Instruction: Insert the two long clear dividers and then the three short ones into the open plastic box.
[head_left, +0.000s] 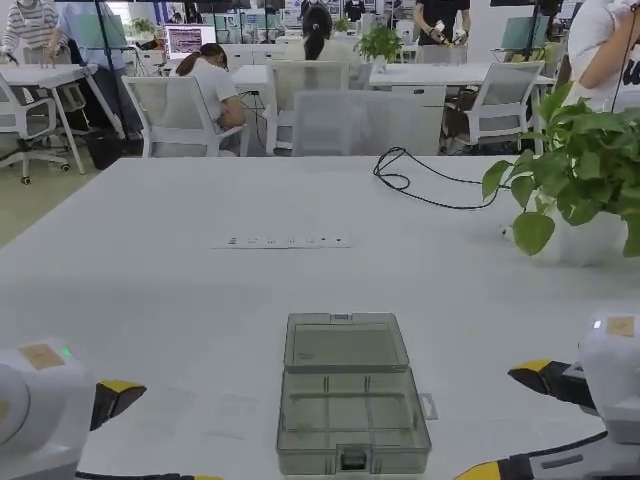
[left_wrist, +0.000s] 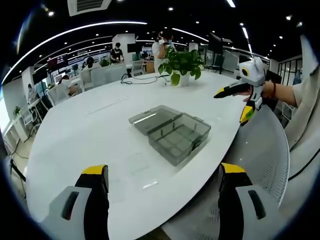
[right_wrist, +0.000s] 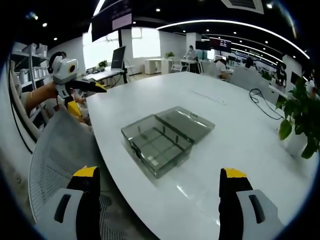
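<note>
Clear grey rectangular plastic box: sits on the white desk near the front edge, straight ahead of the person. Lid hinged open, lying flat on the far side. Small latch on the near wall. Thin lines show inside the tray; cannot tell whether they are slots or dividers.

Faint clear flat pieces lie on the desk just beside the box, on the left claw's side. Outlines too weak to count.

Left claw: black jaws with yellow tips spread wide apart, nothing between them, held at the desk edge and aimed at the box.

Right claw: jaws likewise wide apart and holding nothing, on the opposite side of the box. Box lies between the two, touching neither.

Farther back on the desk: long white power strip, looped black cable, leafy green plant in a white pot at the right.
</note>
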